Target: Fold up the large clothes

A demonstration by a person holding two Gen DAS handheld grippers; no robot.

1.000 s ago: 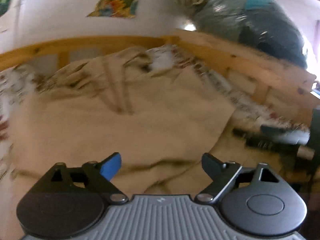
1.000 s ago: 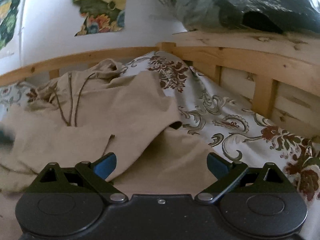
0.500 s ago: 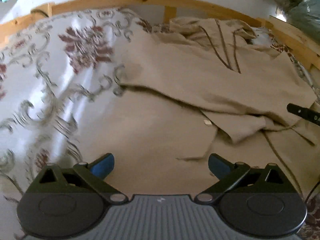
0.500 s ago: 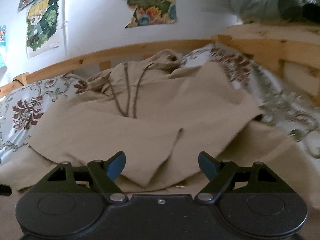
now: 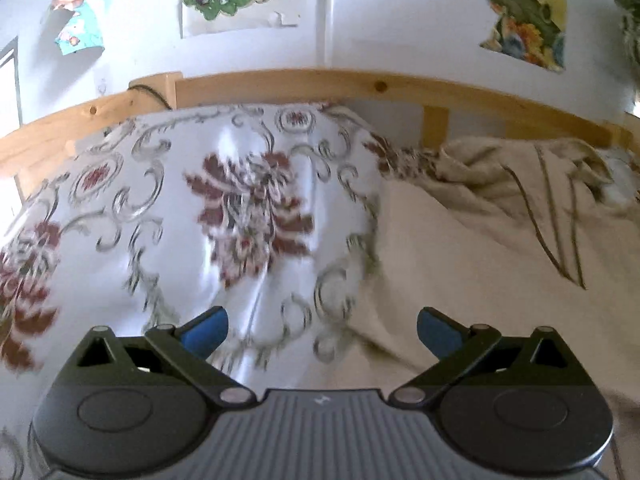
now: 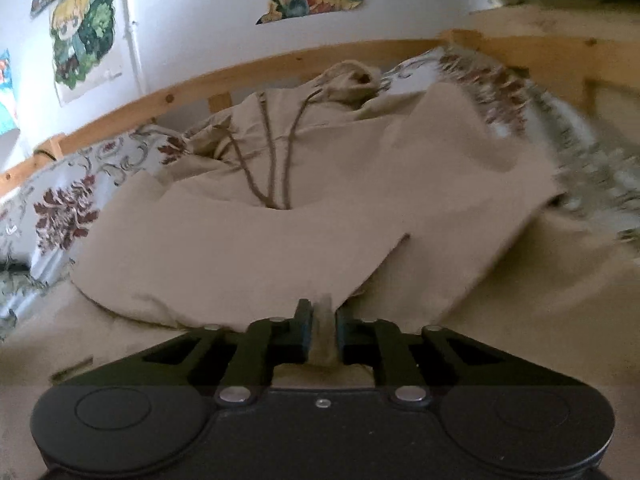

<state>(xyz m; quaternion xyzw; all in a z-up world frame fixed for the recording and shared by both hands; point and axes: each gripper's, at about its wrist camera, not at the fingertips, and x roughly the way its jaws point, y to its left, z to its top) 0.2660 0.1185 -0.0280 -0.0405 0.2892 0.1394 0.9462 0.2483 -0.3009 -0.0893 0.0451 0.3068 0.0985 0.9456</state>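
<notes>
Clamped jaws on the right gripper (image 6: 320,332) pinch a near edge of the beige hoodie (image 6: 280,232); the left gripper (image 5: 320,330) is spread wide and holds nothing, hovering over the floral bedsheet (image 5: 224,208) just beside the garment's left edge; the hoodie lies rumpled on the bed inside the wooden bed frame (image 6: 224,76), drawstrings (image 6: 276,160) trailing toward the hood; folding looks barely begun, with sleeves and body left to square up; no containers are in view.
</notes>
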